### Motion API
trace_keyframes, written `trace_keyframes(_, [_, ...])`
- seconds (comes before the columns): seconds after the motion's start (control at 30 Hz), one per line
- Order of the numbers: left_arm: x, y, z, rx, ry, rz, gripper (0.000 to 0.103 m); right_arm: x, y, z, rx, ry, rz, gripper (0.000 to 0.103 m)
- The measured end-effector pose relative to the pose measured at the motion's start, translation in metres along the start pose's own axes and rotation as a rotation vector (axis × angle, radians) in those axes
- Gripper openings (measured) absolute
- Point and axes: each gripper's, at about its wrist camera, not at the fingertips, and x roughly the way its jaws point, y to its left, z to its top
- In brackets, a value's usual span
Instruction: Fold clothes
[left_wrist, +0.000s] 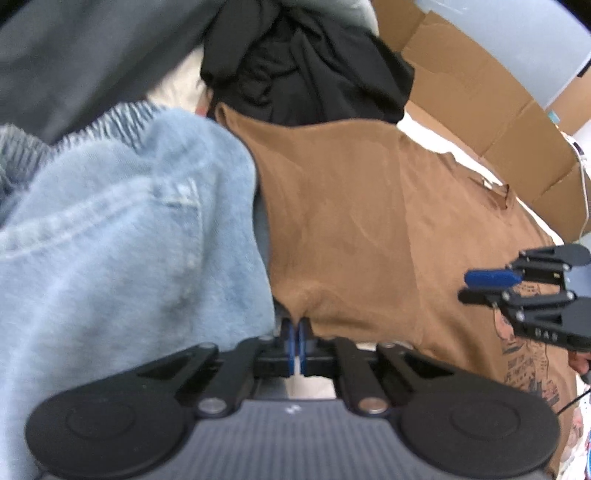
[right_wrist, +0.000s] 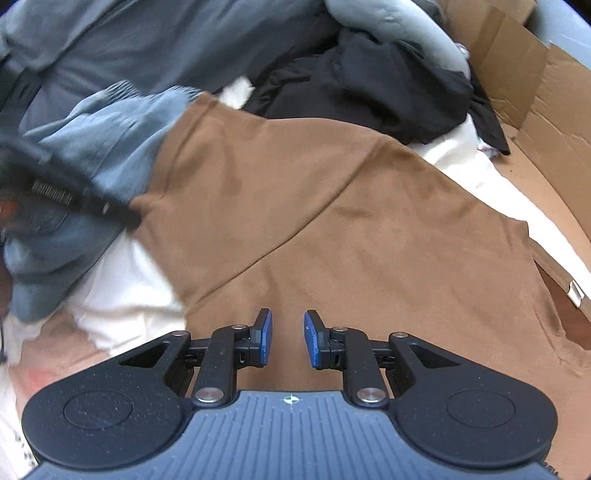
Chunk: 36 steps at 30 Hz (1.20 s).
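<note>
While clothes crowd the far side, a brown T-shirt (left_wrist: 343, 206) lies spread over a white surface (right_wrist: 122, 295) and fills the middle of both views. Its fabric is mostly flat with a diagonal crease running across it in the right wrist view (right_wrist: 295, 221); a dark printed graphic (left_wrist: 524, 362) shows near its right edge in the left wrist view. Light blue jeans (left_wrist: 110, 240) sit heaped on the left, overlapping the shirt's left edge. A grey garment (left_wrist: 74, 55) lies behind the jeans, blurred. A black garment (left_wrist: 306, 70) is bunched at the far end, touching the shirt's top edge. Brown cardboard (left_wrist: 498, 122) runs along the right side, beside the shirt.

Left gripper (left_wrist: 295, 332): blue pads pressed together, clenched on the near edge of the brown shirt, fabric puckering up at the pinch. In the right wrist view it appears blurred at the far left (right_wrist: 74, 195), at the shirt's edge by the jeans.

Right gripper (right_wrist: 288, 339): fingers released, a clear gap between the blue pads (right_wrist: 266, 336), nothing between them, hovering over the shirt's near part. Left wrist view shows it at the right edge (left_wrist: 491, 284) above the printed area.
</note>
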Motion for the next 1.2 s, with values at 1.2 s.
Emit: trace_keyframes(1.2, [0.012,-0.048,0.035,0.238,-0.091,-0.114,0.011,0.039,0.043,-0.007,0.048,-0.069,0.079,0.025])
